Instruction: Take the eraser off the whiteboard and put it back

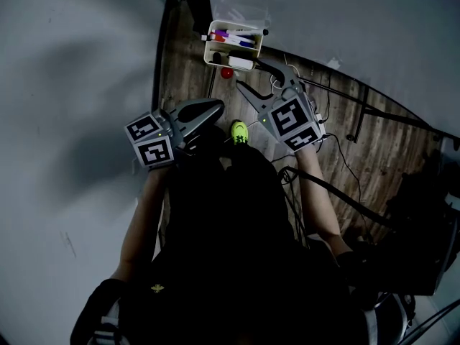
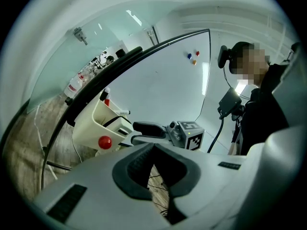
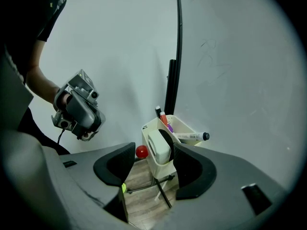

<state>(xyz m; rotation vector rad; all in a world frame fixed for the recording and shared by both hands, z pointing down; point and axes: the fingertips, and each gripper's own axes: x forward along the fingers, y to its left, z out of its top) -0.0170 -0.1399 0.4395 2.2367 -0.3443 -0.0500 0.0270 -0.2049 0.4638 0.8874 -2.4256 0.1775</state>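
Right gripper [image 3: 153,152]: jaws spread wide, nothing clamped. The eraser [image 3: 159,148] stands in the gap just ahead of the tips, nearer the right-hand jaw. The left-hand jaw is well clear of it. On the other side the eraser's dark edge runs into the dark pad, so we cannot rule out a light touch there.

The eraser is seated upright at the near end of the cream caddy [image 3: 184,127] on the whiteboard [image 3: 240,80]. We cannot tell whether a slot or a magnet keeps it there.

Appearance: pale, rounded block, smooth plastic face toward the jaws, black felt layer behind. Looks light and rigid, with easy flat sides to pinch.

A red magnet [image 3: 141,152] sits just beyond the left-hand jaw tip. A marker [image 3: 192,136] pokes out of the caddy past the right-hand jaw.

Left gripper [image 2: 153,147]: jaws closed tip to tip, empty, held off to the side.

Our reading: the eraser is at its home spot with the jaws astride it. That fits either the reach before pickup or a finished return.

- If pickup, the next move is to ease forward, centre the block and close on its sides.
- If returned, back straight out without nudging the caddy.
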